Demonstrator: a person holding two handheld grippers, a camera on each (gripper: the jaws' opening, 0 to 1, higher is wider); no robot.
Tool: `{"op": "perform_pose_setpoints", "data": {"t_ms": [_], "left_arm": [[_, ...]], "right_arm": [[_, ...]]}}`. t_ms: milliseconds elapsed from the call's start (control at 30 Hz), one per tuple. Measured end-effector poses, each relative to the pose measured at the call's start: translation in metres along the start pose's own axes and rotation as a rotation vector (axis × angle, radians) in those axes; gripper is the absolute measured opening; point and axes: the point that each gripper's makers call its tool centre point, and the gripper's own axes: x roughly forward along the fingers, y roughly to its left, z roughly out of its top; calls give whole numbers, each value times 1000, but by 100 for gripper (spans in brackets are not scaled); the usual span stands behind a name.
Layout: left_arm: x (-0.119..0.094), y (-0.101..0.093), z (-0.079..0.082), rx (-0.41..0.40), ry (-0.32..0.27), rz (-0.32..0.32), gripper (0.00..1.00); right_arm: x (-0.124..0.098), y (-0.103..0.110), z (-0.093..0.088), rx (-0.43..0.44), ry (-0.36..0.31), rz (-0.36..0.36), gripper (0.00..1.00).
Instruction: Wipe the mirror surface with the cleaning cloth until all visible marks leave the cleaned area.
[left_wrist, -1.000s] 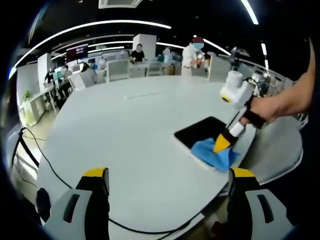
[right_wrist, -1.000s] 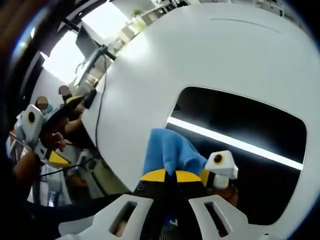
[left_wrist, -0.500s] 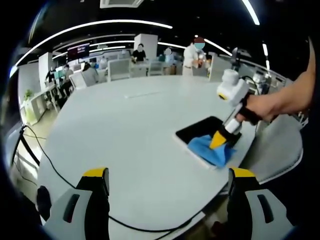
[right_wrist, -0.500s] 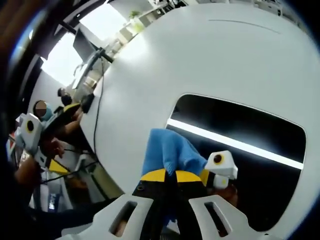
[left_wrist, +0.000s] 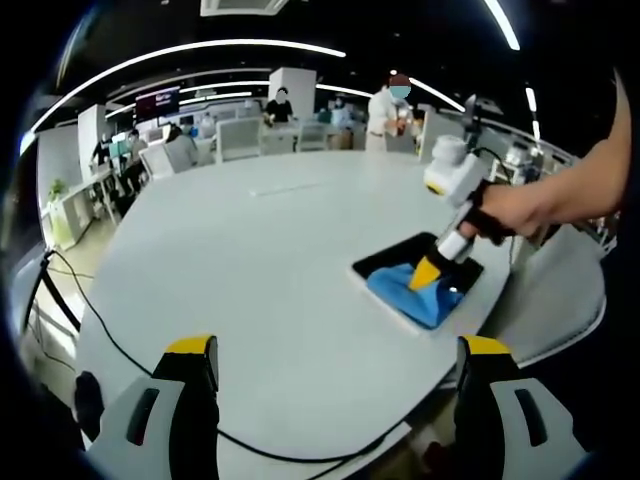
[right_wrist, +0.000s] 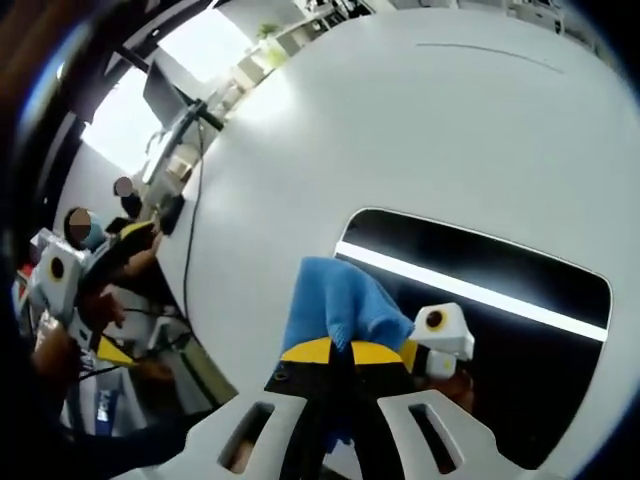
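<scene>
A dark rectangular mirror (left_wrist: 404, 256) (right_wrist: 490, 340) lies flat near the right edge of the white table (left_wrist: 260, 260). On it rests a blue cleaning cloth (left_wrist: 408, 293) (right_wrist: 335, 300). My right gripper (left_wrist: 426, 277) (right_wrist: 349, 351), held by a hand, is shut on the cloth and presses it onto the mirror. In the right gripper view a bright strip of light reflects across the glass. My left gripper (left_wrist: 335, 350) stands open at the table's near edge, well left of the mirror, with nothing between its jaws.
A black cable (left_wrist: 120, 350) runs over the table's near left edge. Desks, chairs and several people (left_wrist: 385, 105) stand beyond the far side of the table. The table's wide white top (right_wrist: 420, 120) stretches beyond the mirror.
My right gripper has dragged the cloth along the mirror toward its far left end. The left gripper has stayed in place.
</scene>
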Motion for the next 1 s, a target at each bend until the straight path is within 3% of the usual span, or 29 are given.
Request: {"op": "perform_pose_setpoints", "data": {"t_ms": [1000], "left_arm": [[-5, 5, -5, -9, 11, 13, 99]], "right_arm": [[13, -12, 46, -24, -16, -22, 0]]}}
